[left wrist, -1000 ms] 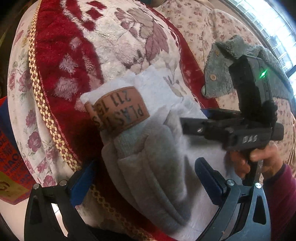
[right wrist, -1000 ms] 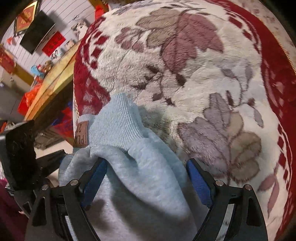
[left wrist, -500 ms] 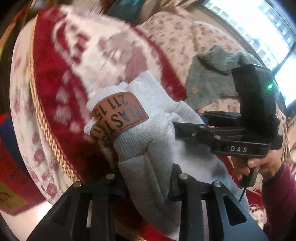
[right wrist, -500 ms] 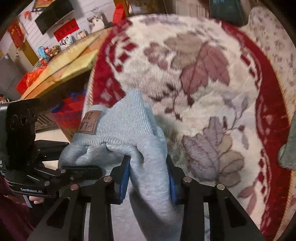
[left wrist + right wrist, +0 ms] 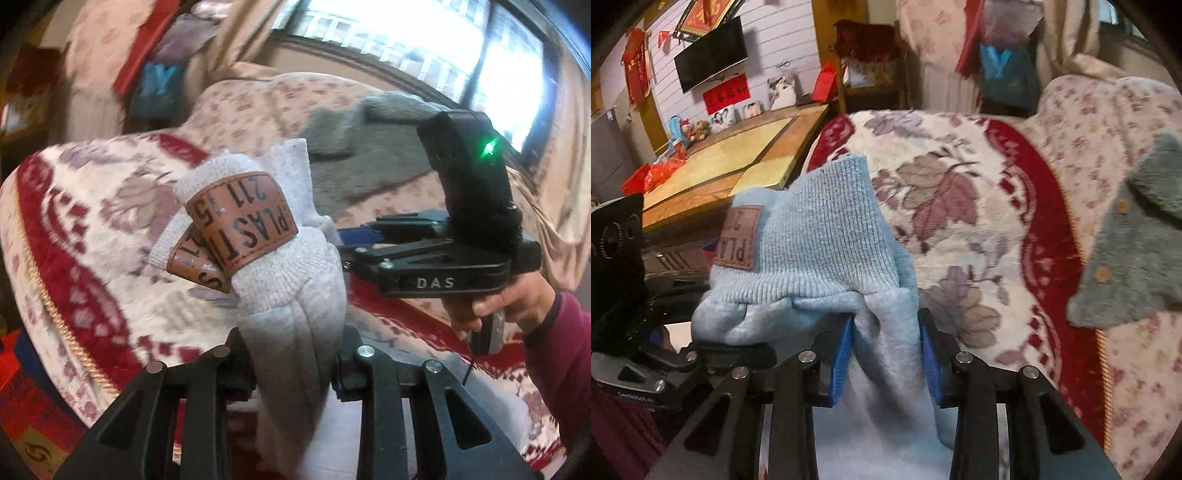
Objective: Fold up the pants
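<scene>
The pants point(image 5: 295, 295) are pale grey-blue fleece with a ribbed waistband and a brown leather label point(image 5: 243, 225). My left gripper point(image 5: 295, 365) is shut on the fabric just below the waistband, which stands bunched above its fingers. My right gripper point(image 5: 884, 350) is shut on the same pants point(image 5: 827, 254) a little along the waistband, its blue pads point(image 5: 842, 354) pressing a fold of cloth. Both hold the pants up above the sofa. The right gripper point(image 5: 373, 240) shows in the left wrist view, held by a hand point(image 5: 513, 306). The pant legs hang below, out of sight.
Below lies a sofa with a red and cream floral blanket point(image 5: 960, 192). A grey-green buttoned garment point(image 5: 1134, 258) lies on the flowered cover at the right. A wooden table point(image 5: 731, 162) stands to the left, a bright window point(image 5: 443, 48) behind.
Both grippers closed on the pants near the waistband and lifted them off the blanket. The views tilted up, so the room and the window now show.
</scene>
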Motion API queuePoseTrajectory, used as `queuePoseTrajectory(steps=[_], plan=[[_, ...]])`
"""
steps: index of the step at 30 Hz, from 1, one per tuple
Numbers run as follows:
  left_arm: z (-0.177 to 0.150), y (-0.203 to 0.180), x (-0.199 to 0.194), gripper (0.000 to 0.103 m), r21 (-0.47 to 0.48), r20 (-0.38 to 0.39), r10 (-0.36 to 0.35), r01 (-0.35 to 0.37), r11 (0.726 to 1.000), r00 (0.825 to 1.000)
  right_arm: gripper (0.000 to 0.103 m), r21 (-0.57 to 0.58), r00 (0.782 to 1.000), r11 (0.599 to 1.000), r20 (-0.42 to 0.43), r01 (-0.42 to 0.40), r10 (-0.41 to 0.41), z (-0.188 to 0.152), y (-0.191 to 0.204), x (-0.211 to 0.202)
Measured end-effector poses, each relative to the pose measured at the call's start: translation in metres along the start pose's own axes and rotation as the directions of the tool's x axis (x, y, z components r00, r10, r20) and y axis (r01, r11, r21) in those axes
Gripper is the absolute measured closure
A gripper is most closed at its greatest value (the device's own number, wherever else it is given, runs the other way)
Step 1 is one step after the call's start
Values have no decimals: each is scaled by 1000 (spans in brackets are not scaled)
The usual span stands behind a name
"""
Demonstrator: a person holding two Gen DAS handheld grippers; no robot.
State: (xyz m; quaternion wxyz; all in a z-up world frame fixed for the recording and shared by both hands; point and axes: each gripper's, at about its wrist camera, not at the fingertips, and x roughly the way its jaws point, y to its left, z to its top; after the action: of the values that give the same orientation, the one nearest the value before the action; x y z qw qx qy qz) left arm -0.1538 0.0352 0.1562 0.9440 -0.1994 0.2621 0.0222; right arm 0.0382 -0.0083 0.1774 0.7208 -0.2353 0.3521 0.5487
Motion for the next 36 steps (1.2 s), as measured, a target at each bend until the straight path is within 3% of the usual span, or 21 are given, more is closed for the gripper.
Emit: queuePoseTrajectory(steps=[8,14,17,20,24,28,30,31,32,34,36], plan=[[-25,-79,3,75,163,-35,-94,98,982,995,66,60,996,996,49,70,-73,-57,-8,-69],[-65,-124,20,75,248,-140,-153,185,951,978,66,233,992,967,51,100,-115,-145,-24,-110],[-98,-141,39,75,285,-227,-148,211,935,962,66,360,992,927,19,110,-125,-200,-34,-107],[-129,-151,59,75,327,-316,-116,223,919,942,66,479,985,861,-54,168,-162,-249,-44,-96],[-141,-156,57,74,380,-325,-87,214,900,942,65,612,970,755,-99,235,-221,-284,-54,-116],[-125,-148,38,63,384,-322,-115,240,891,940,63,645,927,683,-116,344,-357,-282,-48,-155],[-120,-144,27,37,357,-323,-173,289,888,931,61,668,929,680,-47,303,-368,-276,-38,-176],[-117,-143,23,7,332,-325,-223,332,883,919,61,674,932,688,-2,269,-362,-270,-32,-184],[-115,-142,18,0,305,-310,-281,375,875,908,56,673,937,705,51,223,-345,-262,-23,-190],[-117,-154,14,0,348,-263,-278,360,866,924,42,660,944,732,104,170,-313,-249,-9,-191],[-121,-164,18,0,366,-288,-263,360,858,921,36,638,948,752,108,165,-299,-236,3,-186]])
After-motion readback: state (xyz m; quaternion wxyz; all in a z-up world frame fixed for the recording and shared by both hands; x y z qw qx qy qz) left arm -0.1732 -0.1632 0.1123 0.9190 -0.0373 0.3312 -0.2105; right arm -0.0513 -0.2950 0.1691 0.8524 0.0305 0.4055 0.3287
